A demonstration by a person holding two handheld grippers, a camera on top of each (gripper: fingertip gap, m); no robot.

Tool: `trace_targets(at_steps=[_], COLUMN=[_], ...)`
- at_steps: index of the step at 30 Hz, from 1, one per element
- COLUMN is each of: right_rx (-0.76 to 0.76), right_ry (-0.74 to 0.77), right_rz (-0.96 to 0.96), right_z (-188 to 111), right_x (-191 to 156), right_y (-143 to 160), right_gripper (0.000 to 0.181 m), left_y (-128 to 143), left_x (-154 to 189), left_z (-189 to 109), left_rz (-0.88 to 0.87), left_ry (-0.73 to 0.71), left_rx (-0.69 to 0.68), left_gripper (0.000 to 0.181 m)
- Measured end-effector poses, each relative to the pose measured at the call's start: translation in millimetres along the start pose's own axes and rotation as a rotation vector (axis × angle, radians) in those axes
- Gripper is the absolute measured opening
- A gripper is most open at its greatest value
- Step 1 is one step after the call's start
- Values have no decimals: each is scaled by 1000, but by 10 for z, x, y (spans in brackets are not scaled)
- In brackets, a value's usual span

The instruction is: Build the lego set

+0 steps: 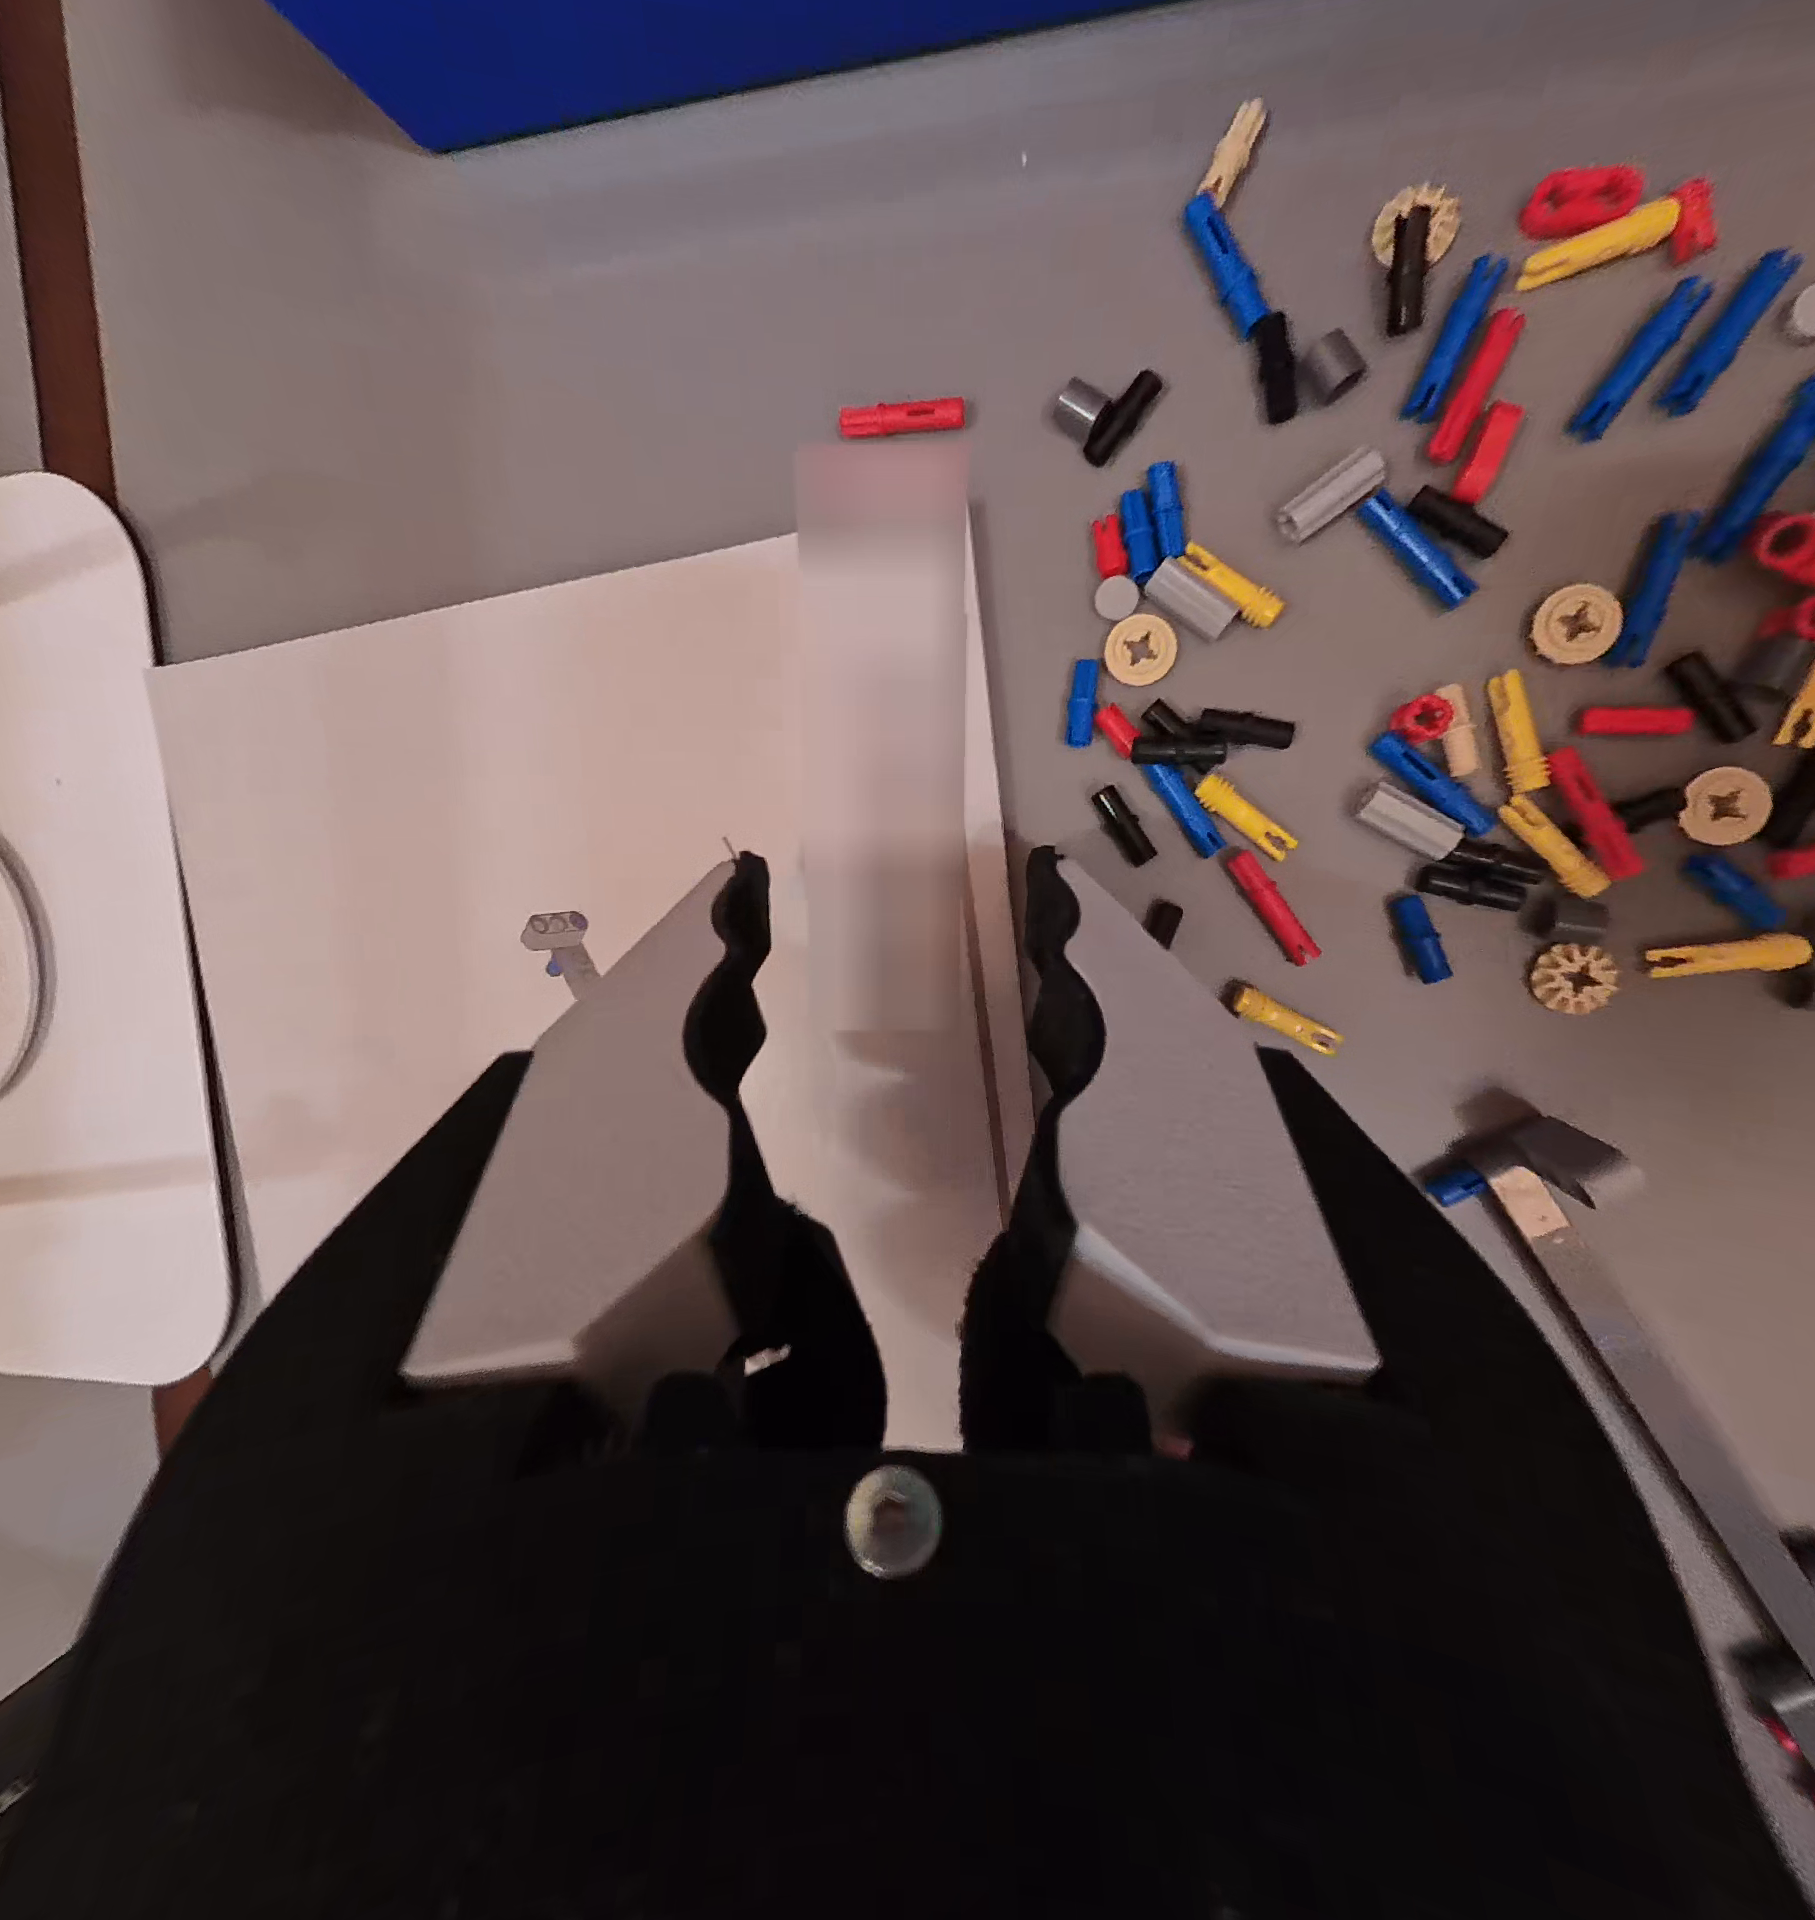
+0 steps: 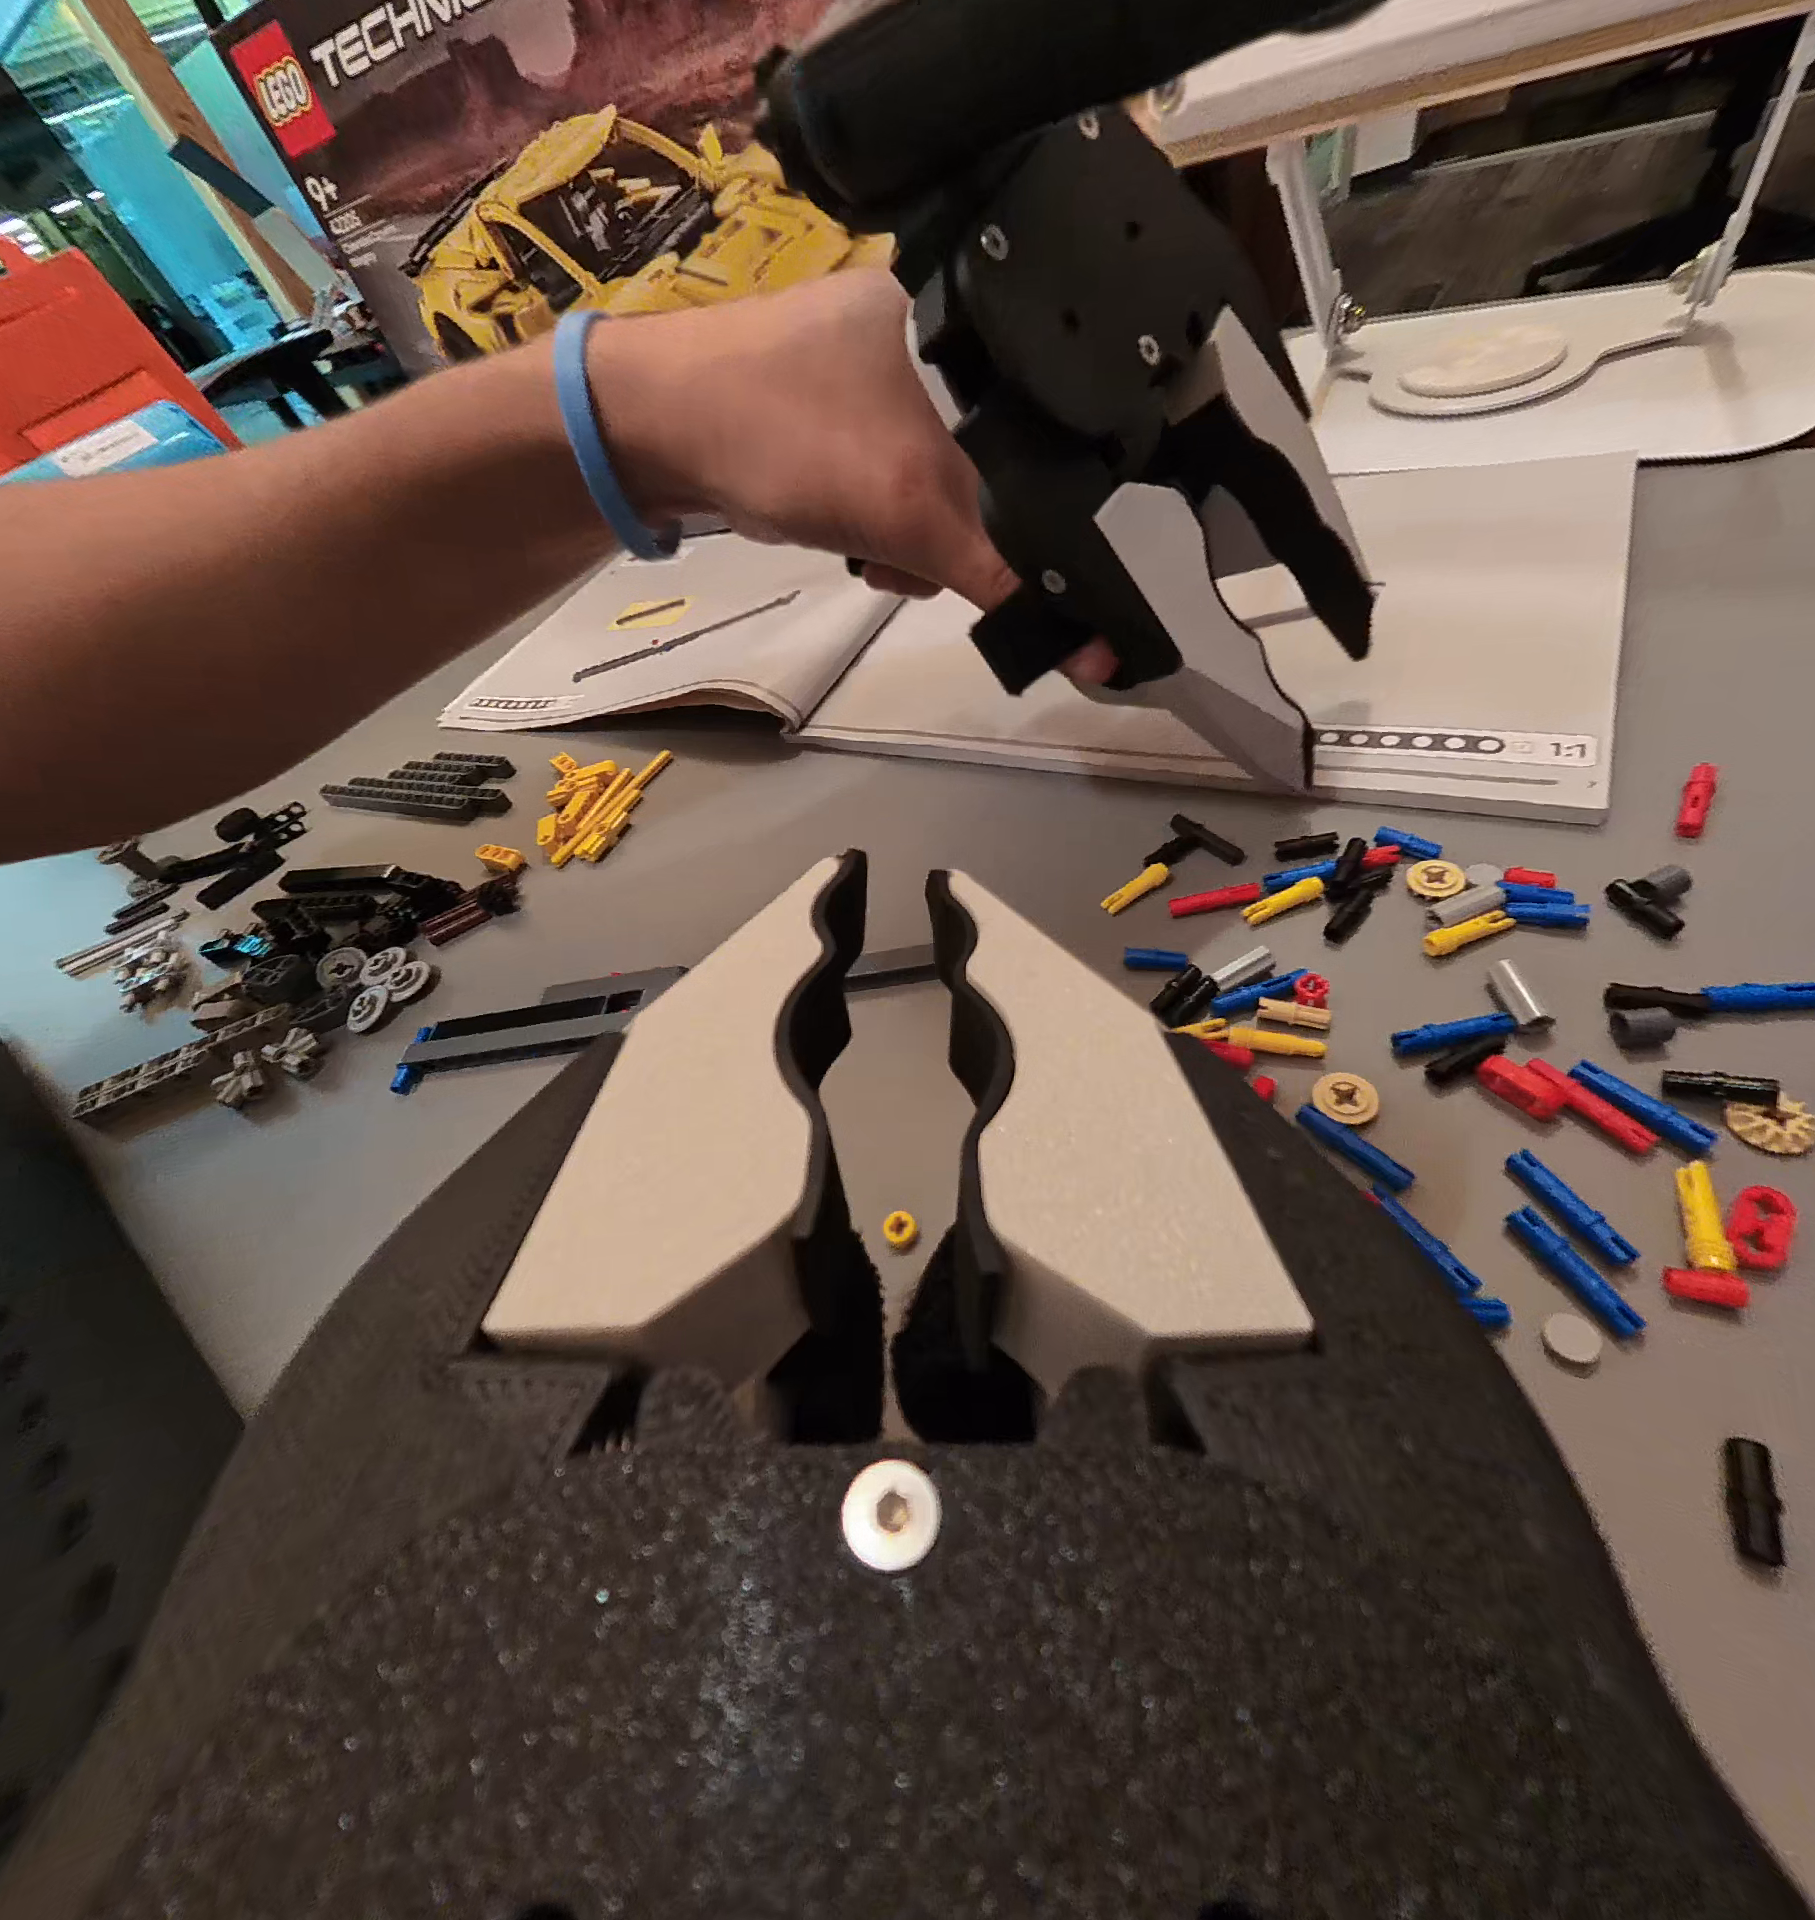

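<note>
My left gripper (image 1: 890, 860) is open and empty, just above the right page of the open instruction booklet (image 1: 467, 779). In the right wrist view a hand holds it (image 2: 1329, 704) tilted down over that page (image 2: 1454, 582). My right gripper (image 2: 892, 871) hangs low over the grey table, jaws narrowly apart with nothing between them. A long black and grey beam with a blue pin (image 2: 539, 1023) lies just beyond its fingertips. A tiny yellow bush (image 2: 900, 1228) lies on the table under the jaws. Many loose coloured pins (image 2: 1505, 1039) lie to the right, and also show in the left wrist view (image 1: 1454, 623).
A pile of black and grey parts (image 2: 259, 956) and a heap of yellow pins (image 2: 591, 800) lie at the left. The set's box (image 2: 570, 156) stands behind the booklet. A white stand's base (image 2: 1609, 353) sits at the far right. A lone red pin (image 1: 901, 416) lies beyond the booklet. From the right gripper's tips to the tiny yellow bush (image 2: 900, 1228) is close to 8 cm.
</note>
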State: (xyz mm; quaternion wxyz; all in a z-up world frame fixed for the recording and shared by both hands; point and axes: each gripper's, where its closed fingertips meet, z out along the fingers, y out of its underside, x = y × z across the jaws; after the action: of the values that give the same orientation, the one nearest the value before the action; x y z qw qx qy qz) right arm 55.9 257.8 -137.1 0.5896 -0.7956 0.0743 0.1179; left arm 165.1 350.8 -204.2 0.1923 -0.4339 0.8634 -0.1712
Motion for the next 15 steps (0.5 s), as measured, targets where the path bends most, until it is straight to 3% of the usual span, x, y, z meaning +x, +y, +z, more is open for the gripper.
trace_targets(at_steps=[3,11,15], right_rx=[-17,-48,-48], right_ry=[-15,-35,-32], right_rz=[3,1,1], right_z=[20,52,54], right_x=[-23,-59,-53], right_y=[31,88,86], right_gripper=[12,11,11], left_y=[43,34,-16], left_x=[25,161,104], left_z=[56,27,-69], left_rz=[-12,-123,-164], left_ry=[14,86,55], left_rx=[2,102,165], left_gripper=[42,7,4])
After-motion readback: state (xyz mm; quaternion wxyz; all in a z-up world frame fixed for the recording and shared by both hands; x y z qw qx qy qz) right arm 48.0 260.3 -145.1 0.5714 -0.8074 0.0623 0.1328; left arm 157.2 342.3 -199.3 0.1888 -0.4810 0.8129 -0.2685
